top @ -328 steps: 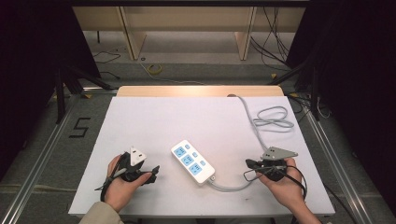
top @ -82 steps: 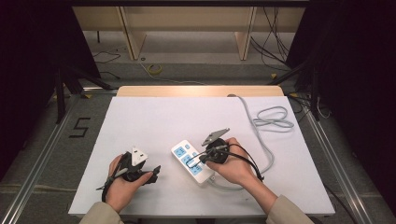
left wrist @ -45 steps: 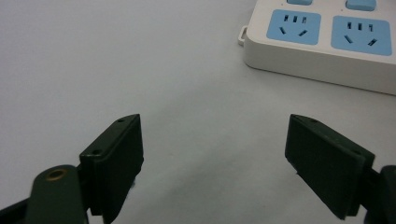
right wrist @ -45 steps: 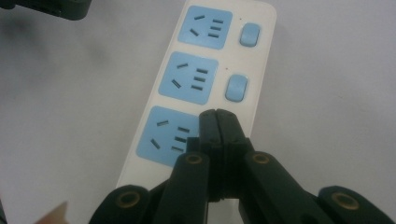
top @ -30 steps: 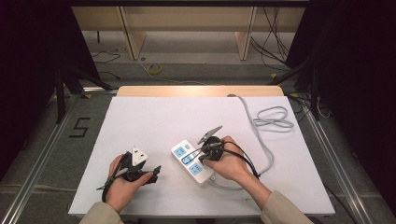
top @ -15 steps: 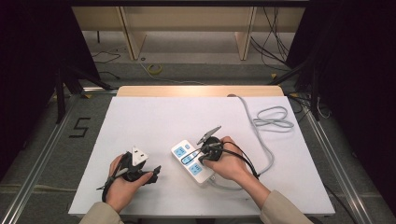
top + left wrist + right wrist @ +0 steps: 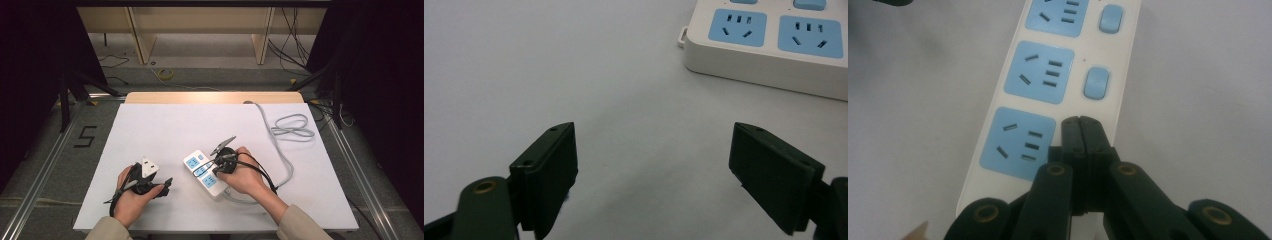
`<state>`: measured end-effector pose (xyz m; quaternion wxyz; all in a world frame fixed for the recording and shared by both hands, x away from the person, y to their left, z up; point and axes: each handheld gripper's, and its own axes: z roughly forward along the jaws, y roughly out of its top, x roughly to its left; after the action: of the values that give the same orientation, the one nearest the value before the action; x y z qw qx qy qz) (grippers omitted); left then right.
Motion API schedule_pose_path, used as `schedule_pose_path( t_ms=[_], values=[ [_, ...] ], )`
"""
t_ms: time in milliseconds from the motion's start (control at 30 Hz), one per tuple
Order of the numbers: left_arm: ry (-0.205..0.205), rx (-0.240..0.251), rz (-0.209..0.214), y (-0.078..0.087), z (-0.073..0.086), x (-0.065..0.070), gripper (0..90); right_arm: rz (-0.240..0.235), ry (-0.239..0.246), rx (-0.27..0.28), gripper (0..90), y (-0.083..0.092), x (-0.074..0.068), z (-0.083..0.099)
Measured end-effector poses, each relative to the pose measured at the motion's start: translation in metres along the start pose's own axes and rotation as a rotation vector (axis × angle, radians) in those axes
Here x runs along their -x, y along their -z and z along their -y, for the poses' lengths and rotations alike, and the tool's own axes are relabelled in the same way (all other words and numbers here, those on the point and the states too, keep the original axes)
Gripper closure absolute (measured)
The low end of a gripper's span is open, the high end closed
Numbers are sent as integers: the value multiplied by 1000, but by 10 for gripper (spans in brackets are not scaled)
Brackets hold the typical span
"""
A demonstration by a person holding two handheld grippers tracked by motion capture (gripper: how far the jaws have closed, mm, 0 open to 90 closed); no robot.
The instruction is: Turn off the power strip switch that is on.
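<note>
The power strip lies on the white worktop a little right of the middle, its long axis running diagonally from upper left to lower right in the high view, its grey cord looping off toward the far right corner; the right claw has its jaws pressed flat together with nothing between them, and in the right gripper view its joined tip sits right over the switch spot beside the nearest blue socket, so it looks to be pressing that rocker, though the tip hides the contact; the next switch lies straight ahead along the strip's length, so any further press means sliding forward along that axis; the left claw rests low on the worktop with its jaws spread wide and empty, the strip ahead and to its right, well apart; the right hand is plainly the nearer.
</note>
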<state>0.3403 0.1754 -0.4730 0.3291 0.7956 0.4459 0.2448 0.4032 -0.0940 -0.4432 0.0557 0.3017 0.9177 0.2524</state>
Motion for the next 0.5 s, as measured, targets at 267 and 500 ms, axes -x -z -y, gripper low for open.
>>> schedule_pose_path(
  t_ms=[267, 500],
  values=[
    [1, -2, -2, 0, 0, 0, 194, 5, -6, -9, 900, -1, -1, 0],
    [-1, -2, -1, 0, 0, 0, 194, 12, -8, -11, 900, -1, -2, 0]
  ],
)
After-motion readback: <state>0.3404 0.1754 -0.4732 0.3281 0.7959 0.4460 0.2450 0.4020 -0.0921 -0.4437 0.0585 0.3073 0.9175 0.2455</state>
